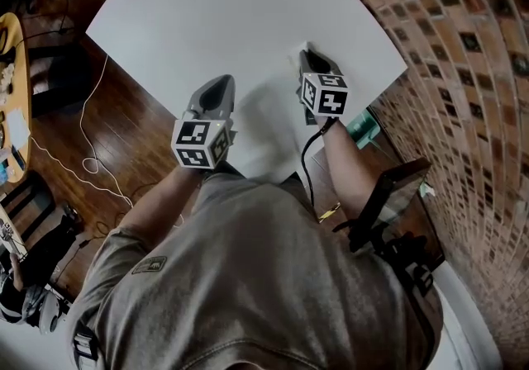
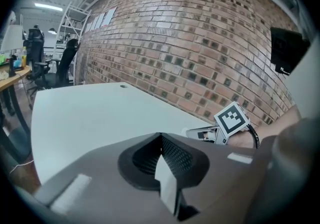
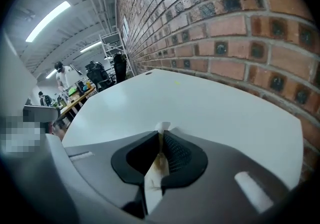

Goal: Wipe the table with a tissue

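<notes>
Tissue (image 3: 163,126), stained brown, pokes from the tips of your right tongs (image 3: 161,135), which pinch it over the white surface (image 3: 210,103). Your left tongs (image 2: 161,138), to their left, are pressed together, empty.

The head view looked steeply down from above the person (image 1: 248,277) onto the table (image 1: 231,13), with the wall (image 1: 463,46) at 3 o'clock. Both gripper views sat low, close behind their jaws, looking across that same table. The left one faced the wall and caught the right gripper (image 2: 192,133) at 4 o'clock.

A brick wall (image 1: 463,46) flanks wooden floor (image 1: 140,141) crossed by a white cable (image 1: 83,112).
</notes>
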`<act>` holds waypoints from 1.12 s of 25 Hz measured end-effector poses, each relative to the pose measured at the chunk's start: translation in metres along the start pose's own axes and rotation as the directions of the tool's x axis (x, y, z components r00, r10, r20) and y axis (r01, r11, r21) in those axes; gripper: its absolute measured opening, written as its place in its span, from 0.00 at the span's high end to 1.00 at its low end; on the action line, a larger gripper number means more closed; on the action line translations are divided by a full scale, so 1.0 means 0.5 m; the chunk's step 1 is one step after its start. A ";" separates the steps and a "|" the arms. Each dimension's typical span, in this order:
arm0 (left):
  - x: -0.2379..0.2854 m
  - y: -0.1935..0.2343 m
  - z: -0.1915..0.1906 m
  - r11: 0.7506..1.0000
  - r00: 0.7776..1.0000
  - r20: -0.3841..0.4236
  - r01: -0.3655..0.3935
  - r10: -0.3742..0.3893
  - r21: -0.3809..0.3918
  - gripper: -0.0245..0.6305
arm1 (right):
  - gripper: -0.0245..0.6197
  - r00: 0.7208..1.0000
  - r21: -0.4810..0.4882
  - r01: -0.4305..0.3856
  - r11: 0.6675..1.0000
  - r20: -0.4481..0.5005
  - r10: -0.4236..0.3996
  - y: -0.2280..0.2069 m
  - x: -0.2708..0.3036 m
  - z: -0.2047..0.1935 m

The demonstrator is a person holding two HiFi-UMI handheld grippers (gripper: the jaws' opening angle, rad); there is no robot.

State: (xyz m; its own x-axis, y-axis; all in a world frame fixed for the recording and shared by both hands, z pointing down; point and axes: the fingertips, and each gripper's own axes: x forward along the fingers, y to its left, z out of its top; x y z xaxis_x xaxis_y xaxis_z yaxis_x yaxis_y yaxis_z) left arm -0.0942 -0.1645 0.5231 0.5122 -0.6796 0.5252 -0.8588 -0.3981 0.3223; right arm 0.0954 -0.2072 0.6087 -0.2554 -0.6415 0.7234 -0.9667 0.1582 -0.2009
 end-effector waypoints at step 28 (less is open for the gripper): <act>-0.053 0.035 -0.018 0.999 0.999 -0.009 -0.053 0.053 -0.005 0.96 | 0.90 0.988 -0.112 -0.152 0.982 -0.045 0.148 0.190 0.025 -0.040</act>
State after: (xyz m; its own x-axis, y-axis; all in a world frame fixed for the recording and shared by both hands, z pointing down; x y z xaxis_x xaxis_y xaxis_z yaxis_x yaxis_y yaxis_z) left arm -0.1226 -0.1480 0.5218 0.4660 -0.6944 0.5484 -0.8848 -0.3586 0.2977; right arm 0.0001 -0.1853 0.6118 -0.3957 -0.5765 0.7149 -0.9122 0.3372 -0.2330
